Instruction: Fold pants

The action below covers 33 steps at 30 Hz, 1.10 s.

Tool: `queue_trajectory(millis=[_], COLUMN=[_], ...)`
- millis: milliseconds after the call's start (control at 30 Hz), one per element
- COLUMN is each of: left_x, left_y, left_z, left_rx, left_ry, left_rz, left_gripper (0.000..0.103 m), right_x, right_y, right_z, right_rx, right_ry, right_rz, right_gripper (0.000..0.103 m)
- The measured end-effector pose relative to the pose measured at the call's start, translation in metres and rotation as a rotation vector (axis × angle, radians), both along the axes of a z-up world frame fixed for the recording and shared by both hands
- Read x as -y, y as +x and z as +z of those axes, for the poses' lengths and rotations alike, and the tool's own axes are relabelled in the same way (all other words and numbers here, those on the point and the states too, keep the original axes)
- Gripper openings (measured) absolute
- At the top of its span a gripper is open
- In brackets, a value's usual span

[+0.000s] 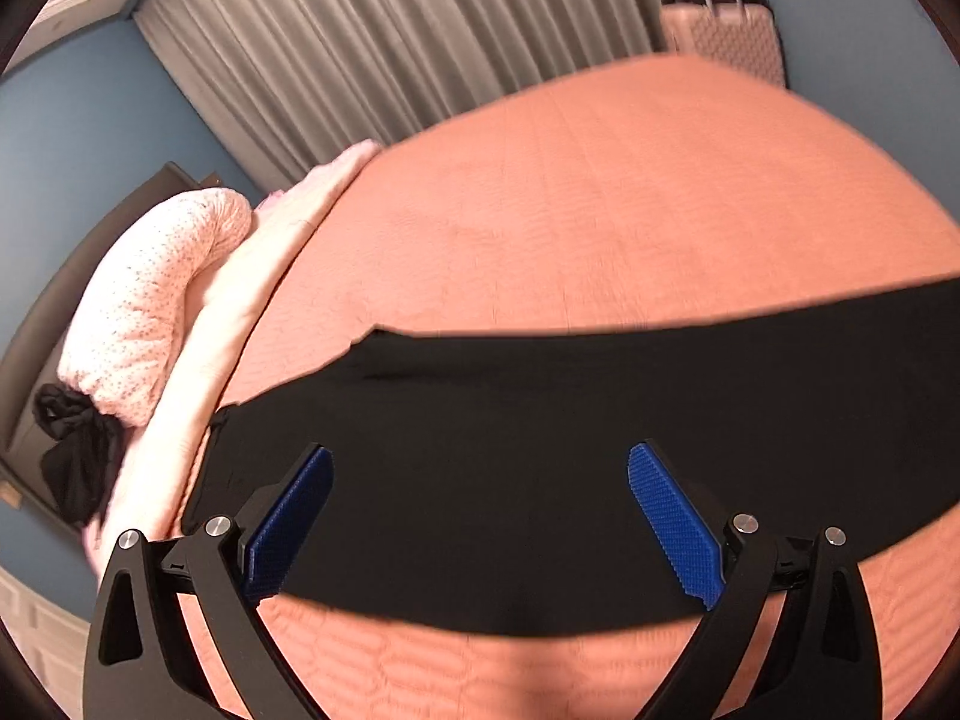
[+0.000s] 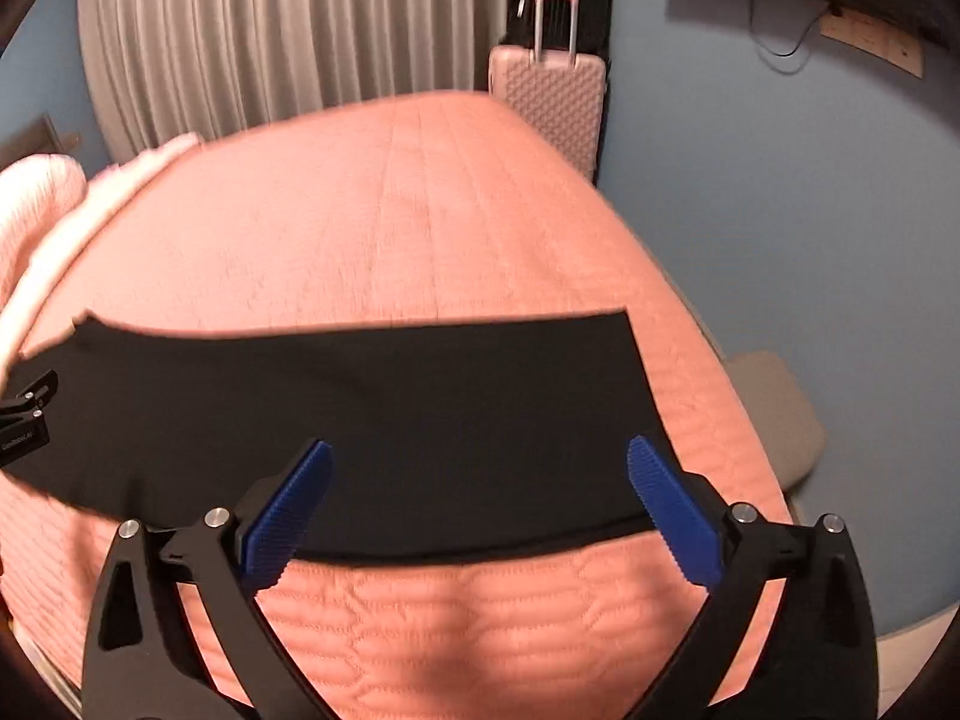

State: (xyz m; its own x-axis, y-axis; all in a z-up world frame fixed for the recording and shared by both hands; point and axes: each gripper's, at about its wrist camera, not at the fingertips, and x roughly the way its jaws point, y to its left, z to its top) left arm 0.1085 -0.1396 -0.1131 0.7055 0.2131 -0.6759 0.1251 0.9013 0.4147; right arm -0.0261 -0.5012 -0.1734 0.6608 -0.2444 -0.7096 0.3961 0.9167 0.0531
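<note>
Covering most of both views, the salmon quilted bedspread (image 2: 420, 228) carries the black pants (image 2: 372, 408), which lie flat across it as one long, smooth band; their right end is cut square near the bed's right edge, and their left end runs toward the pale pink pillows (image 1: 156, 306). A pink suitcase (image 2: 549, 96) stands shut beyond the bed's far corner, its contents hidden. The left gripper (image 1: 480, 522) hangs over the pants with jaws spread wide, holding nothing. The right gripper (image 2: 480, 516) is likewise wide apart and empty above the pants' near edge.
</note>
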Motion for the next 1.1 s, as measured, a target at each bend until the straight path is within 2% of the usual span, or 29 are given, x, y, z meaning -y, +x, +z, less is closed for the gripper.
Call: queue_trajectory(millis=[67, 133, 233, 367, 400, 533, 667, 700, 767, 800, 833, 867, 933, 1000, 1100], left_x=[0.005, 0.010, 0.013, 0.001, 0.000, -0.015, -0.028, -0.031, -0.037, -0.040, -0.043, -0.047, -0.056, -0.065, -0.083], left_y=[-0.017, -0.025, -0.034, -0.041, -0.044, -0.046, -0.048, -0.049, -0.050, -0.051, -0.052, -0.052, -0.052, -0.053, -0.051], left_z=[0.009, 0.007, -0.001, -0.010, -0.011, -0.014, -0.018, -0.019, -0.020, -0.021, -0.023, -0.024, -0.028, -0.031, -0.036], left_rx=[0.049, 0.045, 0.007, -0.030, -0.034, -0.031, -0.047, -0.046, -0.049, -0.052, -0.053, -0.056, -0.063, -0.073, -0.081], left_ry=[-0.035, -0.010, -0.015, -0.046, -0.048, -0.040, -0.041, -0.041, -0.038, -0.039, -0.037, -0.031, -0.029, -0.029, -0.033], left_rz=[-0.036, -0.058, -0.071, -0.037, -0.030, -0.010, 0.004, 0.005, 0.012, 0.014, 0.016, 0.019, 0.029, 0.042, 0.073], left_gripper=[0.098, 0.098, 0.098, 0.098, 0.098, 0.098, 0.098, 0.098, 0.098, 0.098, 0.098, 0.098, 0.098, 0.098, 0.098], right_x=[0.007, 0.012, 0.040, 0.063, 0.065, 0.067, 0.071, 0.072, 0.070, 0.070, 0.068, 0.069, 0.072, 0.071, 0.048], right_y=[-0.007, -0.016, -0.032, -0.035, -0.034, -0.021, -0.021, -0.019, -0.013, -0.011, -0.009, -0.007, -0.006, -0.006, 0.006], right_z=[-0.009, -0.023, -0.052, -0.088, -0.093, -0.098, -0.100, -0.100, -0.101, -0.101, -0.101, -0.102, -0.105, -0.103, -0.071], right_rx=[-0.018, -0.028, 0.001, 0.017, 0.031, 0.058, 0.114, 0.115, 0.125, 0.124, 0.115, 0.106, 0.114, 0.124, 0.120], right_ry=[0.012, 0.077, 0.273, 0.466, 0.492, 0.472, 0.522, 0.524, 0.537, 0.537, 0.528, 0.522, 0.548, 0.591, 0.489], right_rz=[-0.054, -0.100, -0.201, -0.278, -0.285, -0.302, -0.347, -0.359, -0.375, -0.383, -0.390, -0.406, -0.418, -0.414, -0.364], right_gripper=[0.098, 0.098, 0.098, 0.098, 0.098, 0.098, 0.097, 0.091, 0.086, 0.080, 0.065, 0.057, 0.028, 0.015, 0.012])
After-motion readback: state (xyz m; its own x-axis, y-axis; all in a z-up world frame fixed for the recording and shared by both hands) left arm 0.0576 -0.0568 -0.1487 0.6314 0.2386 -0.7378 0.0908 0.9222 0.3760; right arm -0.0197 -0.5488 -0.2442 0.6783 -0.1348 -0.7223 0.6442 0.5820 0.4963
